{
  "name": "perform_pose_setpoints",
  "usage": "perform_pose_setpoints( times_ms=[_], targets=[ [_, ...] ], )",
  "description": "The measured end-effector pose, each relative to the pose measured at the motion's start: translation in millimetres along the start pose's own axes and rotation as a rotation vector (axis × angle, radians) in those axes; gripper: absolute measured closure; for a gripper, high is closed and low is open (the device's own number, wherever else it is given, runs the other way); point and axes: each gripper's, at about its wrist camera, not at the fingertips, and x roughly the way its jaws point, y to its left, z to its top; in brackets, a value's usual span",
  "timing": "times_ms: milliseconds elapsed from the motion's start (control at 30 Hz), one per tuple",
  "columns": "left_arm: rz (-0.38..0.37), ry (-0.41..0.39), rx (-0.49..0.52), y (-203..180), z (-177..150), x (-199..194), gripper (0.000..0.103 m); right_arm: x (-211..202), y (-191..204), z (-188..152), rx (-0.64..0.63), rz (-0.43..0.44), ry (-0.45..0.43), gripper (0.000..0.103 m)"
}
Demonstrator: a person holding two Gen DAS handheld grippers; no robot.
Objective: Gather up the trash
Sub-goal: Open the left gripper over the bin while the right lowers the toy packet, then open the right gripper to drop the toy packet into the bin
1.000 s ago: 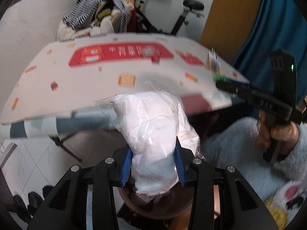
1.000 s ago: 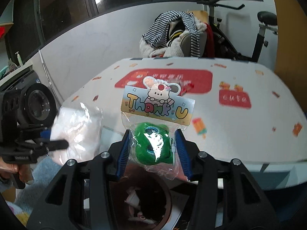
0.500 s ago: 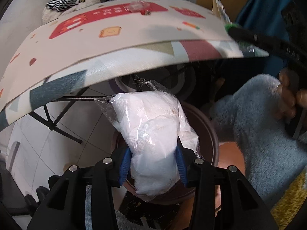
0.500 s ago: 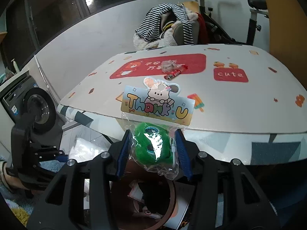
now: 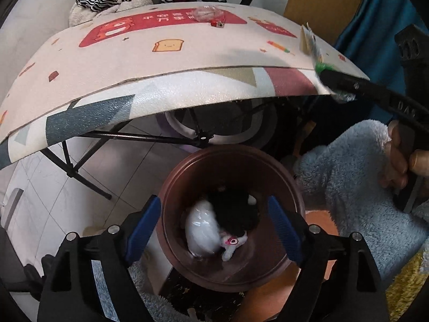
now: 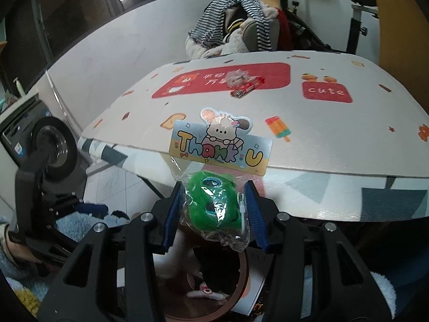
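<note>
My left gripper (image 5: 217,228) hangs over a round brown bin (image 5: 230,161), its jaws opening with nothing between them. The white plastic bag (image 5: 201,230) lies blurred inside the bin beside dark trash and a small white-and-pink scrap (image 5: 233,244). My right gripper (image 6: 213,209) is shut on a clear packet (image 6: 211,201) holding a green plush piece under a "Thank U" card (image 6: 219,150). It hovers above the bin (image 6: 241,287), close to the table's edge. On the table (image 6: 321,145) lie a red wrapper (image 6: 246,87) and a crumpled clear wrapper (image 6: 236,76).
The folding table's black legs (image 5: 80,174) stand left of the bin on the tiled floor. A person's fluffy blue sleeve (image 5: 348,177) is right of the bin. A chair heaped with striped clothes (image 6: 236,29) and an exercise bike (image 6: 354,18) stand behind the table.
The left gripper sank below the table's edge to the bin, its jaws spread, and the white bag dropped into the bin. The right gripper came down a little, still gripping the green packet.
</note>
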Motion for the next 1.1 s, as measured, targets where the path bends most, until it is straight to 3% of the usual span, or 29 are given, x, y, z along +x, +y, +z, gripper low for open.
perform_pose_setpoints(
  times_ms=[267, 600, 733, 1100],
  targets=[
    [0.069, -0.166, -0.088, 8.5, -4.4, -31.4, 0.019, 3.0, 4.5, -2.2, -0.011, 0.007, 0.015, 0.055],
    [0.160, -0.367, -0.323, 44.7, -18.0, -73.2, 0.017, 18.1, 21.8, -8.2, -0.090, 0.043, 0.095, 0.055],
    [0.160, -0.384, -0.369, 54.7, -21.5, -78.1, 0.017, 28.6, 36.3, -14.3, -0.155, 0.045, 0.148, 0.055],
    [0.167, -0.379, -0.372, 54.9, -22.6, -75.6, 0.016, 53.0, 61.3, -33.1, -0.276, 0.062, 0.284, 0.055]
  ],
)
